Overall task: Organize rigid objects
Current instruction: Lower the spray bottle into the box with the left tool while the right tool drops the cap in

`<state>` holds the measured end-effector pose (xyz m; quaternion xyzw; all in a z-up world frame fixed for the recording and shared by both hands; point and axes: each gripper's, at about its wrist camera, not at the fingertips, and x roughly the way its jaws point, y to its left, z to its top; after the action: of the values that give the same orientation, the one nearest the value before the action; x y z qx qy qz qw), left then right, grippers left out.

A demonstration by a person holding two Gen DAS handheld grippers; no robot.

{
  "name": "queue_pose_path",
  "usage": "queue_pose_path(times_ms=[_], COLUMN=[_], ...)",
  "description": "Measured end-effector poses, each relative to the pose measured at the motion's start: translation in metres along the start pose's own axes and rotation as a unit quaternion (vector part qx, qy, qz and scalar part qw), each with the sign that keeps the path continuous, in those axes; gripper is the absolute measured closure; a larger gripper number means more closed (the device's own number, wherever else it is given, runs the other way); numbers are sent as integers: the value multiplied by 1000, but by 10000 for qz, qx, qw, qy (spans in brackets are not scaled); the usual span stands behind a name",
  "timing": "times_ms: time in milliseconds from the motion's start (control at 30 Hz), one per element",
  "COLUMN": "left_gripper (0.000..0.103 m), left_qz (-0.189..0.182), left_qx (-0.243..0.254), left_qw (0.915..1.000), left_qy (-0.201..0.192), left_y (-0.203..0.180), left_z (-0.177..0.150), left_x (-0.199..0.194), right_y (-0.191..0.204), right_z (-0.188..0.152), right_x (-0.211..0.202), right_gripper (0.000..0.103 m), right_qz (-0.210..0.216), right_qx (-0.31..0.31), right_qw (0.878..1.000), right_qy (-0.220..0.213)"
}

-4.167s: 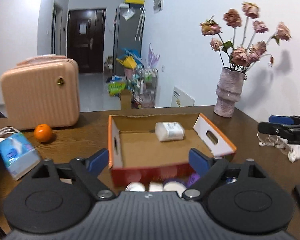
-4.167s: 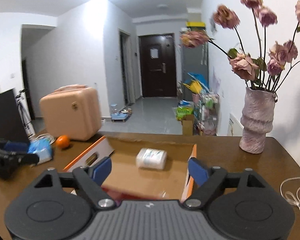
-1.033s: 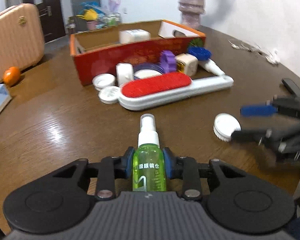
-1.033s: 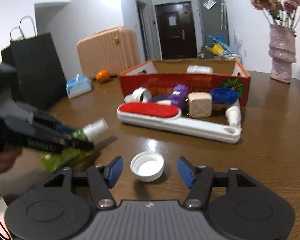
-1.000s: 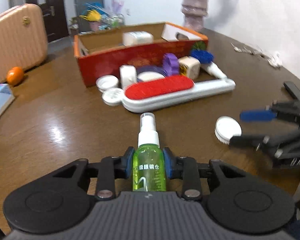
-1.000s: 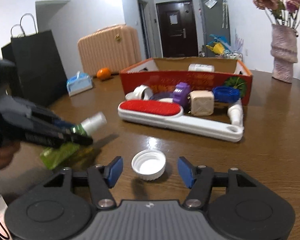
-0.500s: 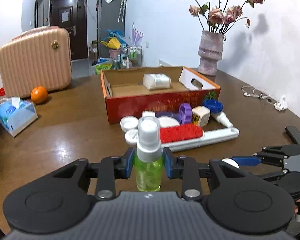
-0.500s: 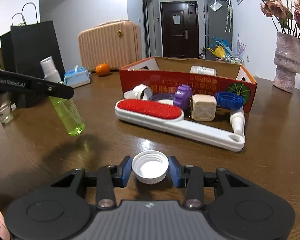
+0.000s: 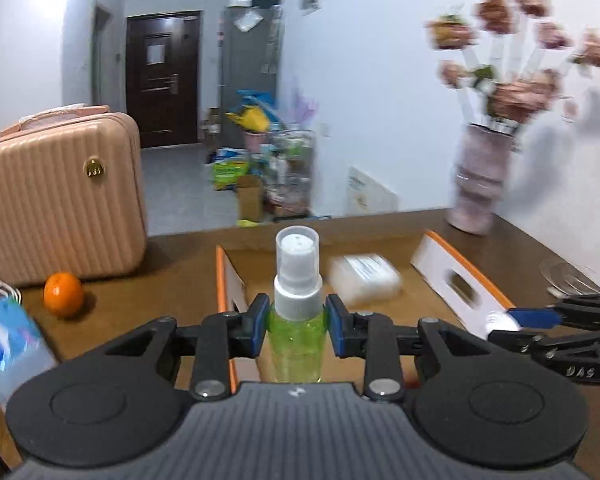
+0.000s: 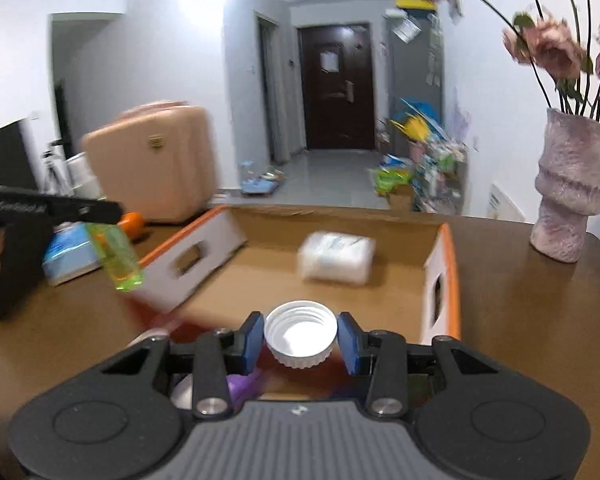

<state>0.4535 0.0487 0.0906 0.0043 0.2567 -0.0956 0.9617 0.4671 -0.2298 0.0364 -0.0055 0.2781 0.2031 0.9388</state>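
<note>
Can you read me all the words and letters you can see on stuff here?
"DAS" is on the side of the right gripper, in the left wrist view.
The print on the side of the left gripper is too blurred to read.
The label on the white packet in the cardboard box is too blurred.
The badge on the pink suitcase is too small.
</note>
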Motion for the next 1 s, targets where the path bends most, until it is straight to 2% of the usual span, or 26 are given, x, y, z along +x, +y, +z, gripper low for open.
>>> queue_pose_path(times_ms=[167, 233, 367, 433, 567, 667, 700, 800, 933, 1000], left_gripper=[72, 72, 72, 72, 71, 65, 60, 55, 40, 39], left_qz=[269, 385, 581, 619, 686, 715, 662, 596, 605, 611], left_qx=[-290, -389, -382, -194, -72, -128, -158, -187, -27, -4], left_qw=[9982, 9961, 9933, 9926, 9907, 9921, 9922, 9930, 9942, 9949], left_qy=[449, 699, 928, 1023, 1177, 1023, 1042, 1005, 891, 808], left_y=[18, 21, 24, 21, 20, 20, 20, 19, 12, 9], left_z=[37, 44, 49, 50, 49, 52, 53, 57, 59, 56], left_x=[99, 138, 187, 200, 216, 216, 214, 205, 180, 159], right_y=[-49, -62, -70, -65, -58, -55, -55, -53, -48, -47], right_z=[56, 69, 76, 77, 78, 80, 82, 84, 89, 93], right_x=[97, 136, 183, 196, 203, 201, 199, 188, 162, 139], right_gripper=[64, 64, 64, 64, 63, 55, 54, 53, 52, 49], right_qz=[-607, -792, -1202, -1368, -1462, -1453, -1430, -1369, -1322, -1250], right_qx=[358, 380, 230, 6, -158, -146, -143, -165, -168, -95], right_qw=[9962, 9923, 9850, 9820, 9800, 9811, 9817, 9830, 9850, 9875], right_qy=[503, 876, 1216, 1300, 1339, 1269, 1249, 1209, 1094, 951])
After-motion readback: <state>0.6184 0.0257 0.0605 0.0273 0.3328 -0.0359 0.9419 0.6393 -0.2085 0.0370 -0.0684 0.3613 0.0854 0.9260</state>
